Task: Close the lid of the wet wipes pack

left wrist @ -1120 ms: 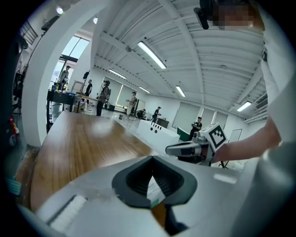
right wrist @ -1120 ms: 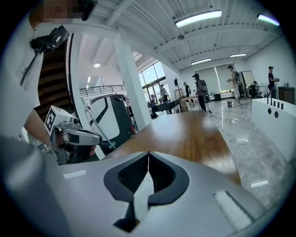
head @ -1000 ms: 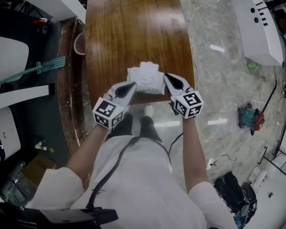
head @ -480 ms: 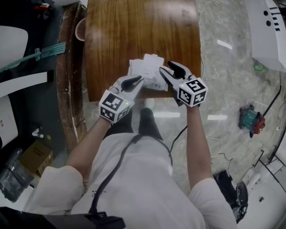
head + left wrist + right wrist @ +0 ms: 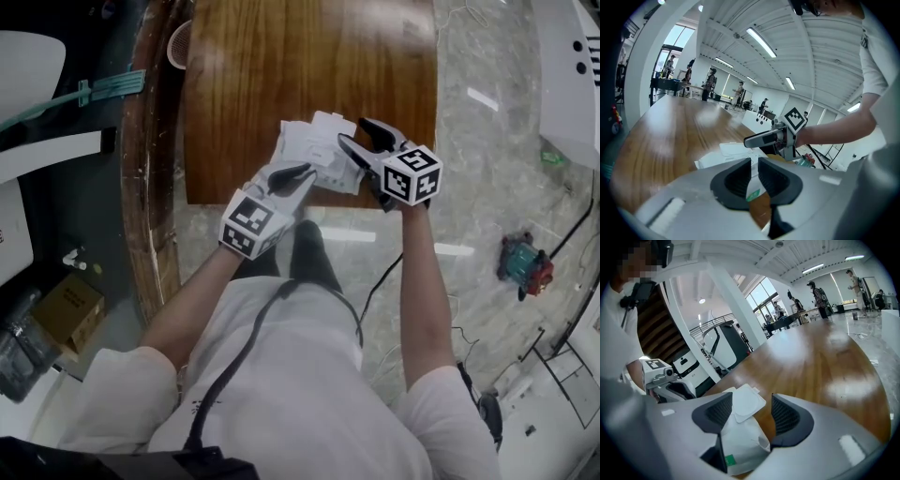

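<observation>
1. Two grippers are on the job. The left gripper [image 5: 754,161] has its jaws nearly together, pinched on the near edge of the wet wipes pack [image 5: 740,441]. A sliver of white wrapper with a green mark shows in the slit.
2. The right gripper [image 5: 751,397] has its jaws wide apart and straddles the pack's other end, clamping nothing. The open lid [image 5: 746,404] stands up between them.
3. The pack sits at the near edge of the wooden table [image 5: 281,66], between both grippers. Its wrapper looks crumpled.
4. Handling, as judged: a soft film pouch, light, likely to squash and slide under a push. The lid looks like a thin, stiffer flap, hinged at one side.
5. Suggested hold: pin the pouch end with the left gripper. Press the lid's free edge down flat with one right jaw rather than squeezing the pouch body.
</observation>
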### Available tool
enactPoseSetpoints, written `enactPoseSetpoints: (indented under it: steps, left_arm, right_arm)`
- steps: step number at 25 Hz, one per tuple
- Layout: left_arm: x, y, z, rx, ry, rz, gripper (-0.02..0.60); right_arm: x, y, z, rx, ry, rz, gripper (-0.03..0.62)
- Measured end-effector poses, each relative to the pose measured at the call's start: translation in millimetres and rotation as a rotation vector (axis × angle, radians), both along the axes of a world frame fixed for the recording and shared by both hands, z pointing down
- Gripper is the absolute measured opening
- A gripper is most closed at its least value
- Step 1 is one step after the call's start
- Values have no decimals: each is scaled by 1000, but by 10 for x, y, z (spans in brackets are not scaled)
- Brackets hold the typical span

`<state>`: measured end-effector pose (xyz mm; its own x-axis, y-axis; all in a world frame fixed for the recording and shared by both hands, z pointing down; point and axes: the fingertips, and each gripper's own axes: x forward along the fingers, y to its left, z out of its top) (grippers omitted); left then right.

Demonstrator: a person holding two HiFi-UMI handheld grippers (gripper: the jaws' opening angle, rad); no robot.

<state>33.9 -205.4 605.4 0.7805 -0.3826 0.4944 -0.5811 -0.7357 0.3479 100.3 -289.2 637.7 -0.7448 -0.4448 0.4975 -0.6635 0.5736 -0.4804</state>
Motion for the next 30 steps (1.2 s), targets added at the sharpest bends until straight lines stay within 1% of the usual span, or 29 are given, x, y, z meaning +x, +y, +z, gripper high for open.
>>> enactPoseSetpoints:
  steps: [5,10,17,21,28,30]
  left_arm:
    - [-12,-19,37,-9,-7,-15,55]
    - [-36,-29,-13,-6,-1,-29,55]
    - [-34,-82,-141,10,21,-51,55]
    - [-37,-51,-166,21,14,-42,55]
    - [-61,18,-228,30,18,-50,55]
    - [-74,32,-253,33,21,-54,55]
  right_arm:
    - [-104,5,94,-47,-11,-71,257]
    - [-135,1,92,-58,-25,-91,256]
    - [-141,-3,-41,-15,-42,-96,256]
    - [-141,8,-132,7,-62,-100,256]
    - [-151,23,-354,42,-113,-91,256]
    - [-173,52,-402,50,-113,-100,256]
